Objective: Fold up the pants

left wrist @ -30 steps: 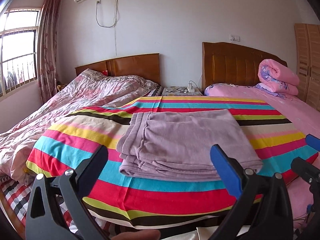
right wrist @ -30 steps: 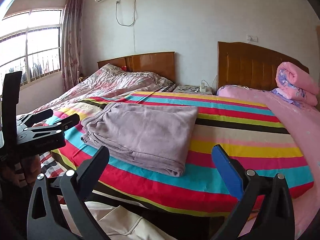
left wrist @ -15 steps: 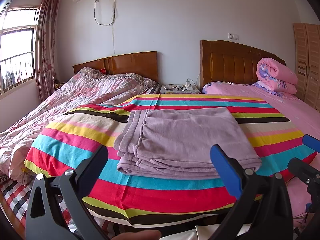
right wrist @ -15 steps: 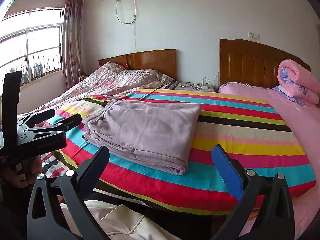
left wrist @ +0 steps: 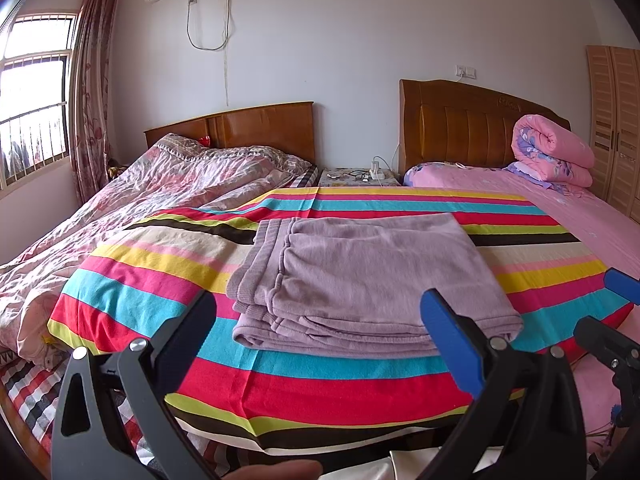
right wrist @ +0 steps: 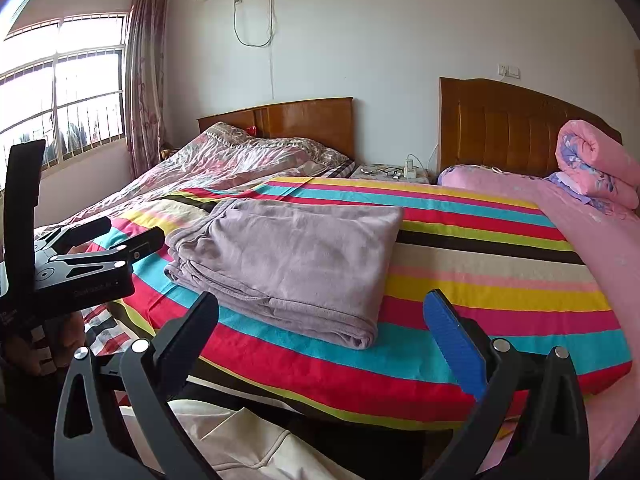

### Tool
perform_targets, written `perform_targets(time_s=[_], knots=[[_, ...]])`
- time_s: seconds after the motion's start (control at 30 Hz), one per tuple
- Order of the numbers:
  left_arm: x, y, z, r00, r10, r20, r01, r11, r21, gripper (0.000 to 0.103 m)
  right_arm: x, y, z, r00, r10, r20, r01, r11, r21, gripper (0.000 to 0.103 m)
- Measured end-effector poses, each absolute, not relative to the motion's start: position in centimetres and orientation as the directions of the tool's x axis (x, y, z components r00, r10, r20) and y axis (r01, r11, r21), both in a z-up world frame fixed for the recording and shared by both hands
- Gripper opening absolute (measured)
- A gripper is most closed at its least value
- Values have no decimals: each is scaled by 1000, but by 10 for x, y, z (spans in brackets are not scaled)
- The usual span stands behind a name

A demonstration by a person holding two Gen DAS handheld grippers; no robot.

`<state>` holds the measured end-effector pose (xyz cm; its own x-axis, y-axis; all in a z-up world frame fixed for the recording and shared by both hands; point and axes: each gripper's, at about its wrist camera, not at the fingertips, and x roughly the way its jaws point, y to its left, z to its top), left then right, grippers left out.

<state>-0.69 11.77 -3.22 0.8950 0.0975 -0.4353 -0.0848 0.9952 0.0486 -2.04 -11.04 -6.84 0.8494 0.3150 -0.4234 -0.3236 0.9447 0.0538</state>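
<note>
Lilac fleece, soft and thick by the look of it: the pants [left wrist: 360, 276] lie already folded into a flat rectangular stack on the striped blanket [left wrist: 320, 368] that covers the bed, nearer its foot than the headboards. From my left gripper [left wrist: 320, 328] I see the stacked edges of the layers facing me, with the ribbed waistband along the left side; from my right gripper [right wrist: 320, 332] the rounded fold runs down the near right corner of the pants [right wrist: 288, 256]. Both sets of fingers are spread wide with nothing between them, and both hang short of the bed, well apart from the cloth. I judge the fabric light, limp and a little grippy rather than slippery, so it should sag wherever it is unsupported and the layers may slide apart if lifted by one ply. If I need another fold, I would pinch through all layers at the two near corners, one per gripper.
</note>
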Motion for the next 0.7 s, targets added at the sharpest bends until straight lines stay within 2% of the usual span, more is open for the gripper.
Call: perform_targets(time_s=[0.7], knots=[[-7, 117, -31, 902, 100, -420, -81, 995, 62, 102, -18, -112, -71, 843, 325, -428, -337, 940, 51, 99]])
